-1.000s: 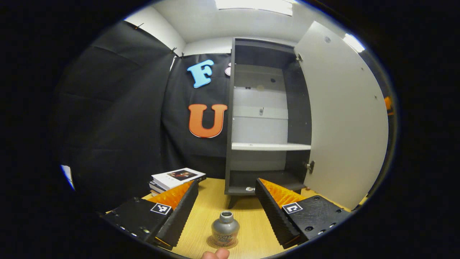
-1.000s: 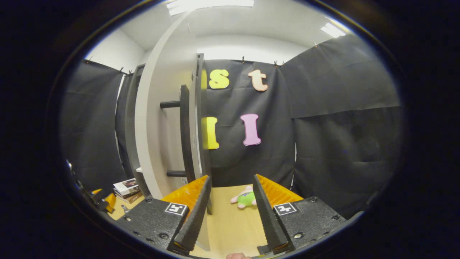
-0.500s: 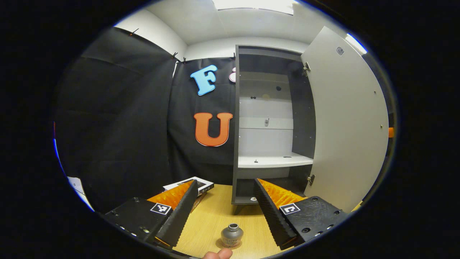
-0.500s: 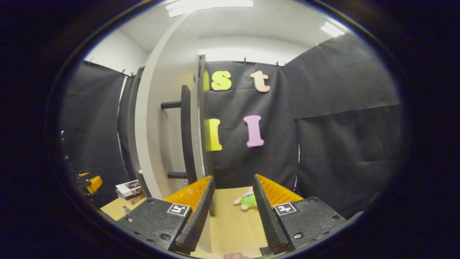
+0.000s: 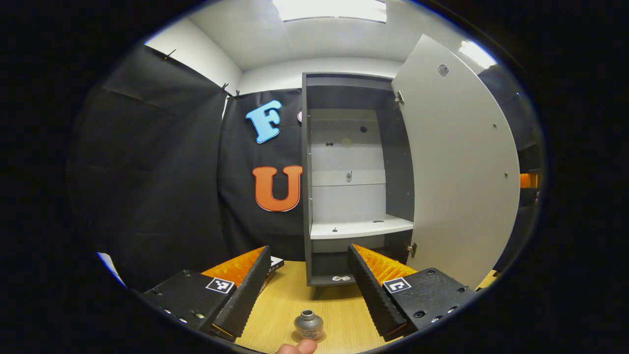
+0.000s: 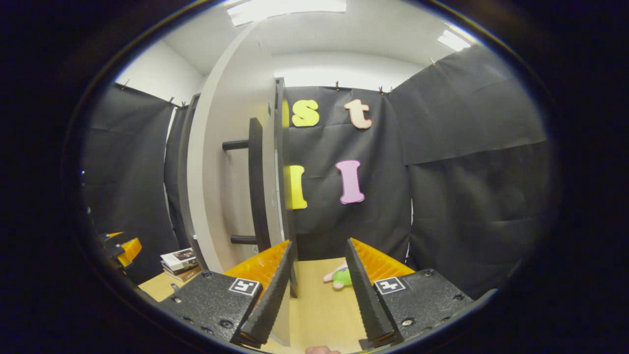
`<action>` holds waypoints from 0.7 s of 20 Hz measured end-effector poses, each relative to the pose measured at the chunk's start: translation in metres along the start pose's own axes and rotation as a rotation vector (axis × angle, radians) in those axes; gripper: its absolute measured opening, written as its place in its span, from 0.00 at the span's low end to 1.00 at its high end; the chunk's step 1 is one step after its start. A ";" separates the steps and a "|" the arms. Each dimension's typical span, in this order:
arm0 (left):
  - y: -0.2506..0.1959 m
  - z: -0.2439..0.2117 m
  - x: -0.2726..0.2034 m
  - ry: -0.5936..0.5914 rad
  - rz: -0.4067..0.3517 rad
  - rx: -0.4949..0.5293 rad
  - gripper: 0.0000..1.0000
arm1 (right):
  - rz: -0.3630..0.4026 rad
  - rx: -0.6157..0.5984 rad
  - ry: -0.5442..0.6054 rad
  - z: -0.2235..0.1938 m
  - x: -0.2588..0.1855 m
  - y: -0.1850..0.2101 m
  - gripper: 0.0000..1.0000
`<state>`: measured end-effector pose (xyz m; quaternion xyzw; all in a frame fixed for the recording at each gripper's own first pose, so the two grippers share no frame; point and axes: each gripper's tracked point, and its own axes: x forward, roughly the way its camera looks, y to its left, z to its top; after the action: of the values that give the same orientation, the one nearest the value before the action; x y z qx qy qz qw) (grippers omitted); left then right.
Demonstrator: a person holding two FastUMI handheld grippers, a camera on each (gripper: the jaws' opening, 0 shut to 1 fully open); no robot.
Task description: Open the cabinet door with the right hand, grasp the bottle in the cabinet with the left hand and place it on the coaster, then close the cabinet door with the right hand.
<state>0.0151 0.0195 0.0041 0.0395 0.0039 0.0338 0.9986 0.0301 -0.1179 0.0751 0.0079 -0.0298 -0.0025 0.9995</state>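
Backing away, the left hand-held gripper (image 5: 304, 280), wide and empty, leaves the bottle (image 5: 308, 324) on its coaster (image 5: 319, 338); the right hand-held gripper (image 6: 317, 290), narrower and empty, could miss the open cabinet door's (image 6: 223, 162) handle (image 6: 255, 182) and shove the cabinet (image 5: 307, 196).

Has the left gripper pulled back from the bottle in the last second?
Yes. The left gripper has backed away: the bottle on its coaster and the cabinet look smaller.

Small grey bottle (image 5: 308, 323) upright on coaster (image 5: 297, 337); cabinet (image 5: 354, 147) dark, empty; door (image 5: 457, 162) swung open
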 end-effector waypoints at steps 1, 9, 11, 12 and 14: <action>0.001 -0.001 -0.001 0.000 0.002 0.003 0.94 | 0.011 0.003 0.002 -0.002 -0.004 0.007 0.69; 0.006 -0.006 -0.005 0.003 0.004 0.006 0.94 | 0.174 0.058 0.034 -0.011 -0.004 0.063 0.71; 0.010 -0.007 -0.006 0.001 0.014 0.004 0.94 | 0.212 0.067 0.042 -0.011 -0.003 0.078 0.69; 0.011 -0.008 -0.007 0.001 0.014 0.002 0.94 | 0.226 0.063 0.043 -0.011 -0.002 0.085 0.69; 0.013 -0.009 -0.007 0.003 0.015 0.004 0.94 | 0.255 0.044 0.044 -0.011 0.000 0.101 0.71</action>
<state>0.0072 0.0326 -0.0038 0.0416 0.0053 0.0412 0.9983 0.0310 -0.0163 0.0653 0.0261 -0.0085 0.1255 0.9917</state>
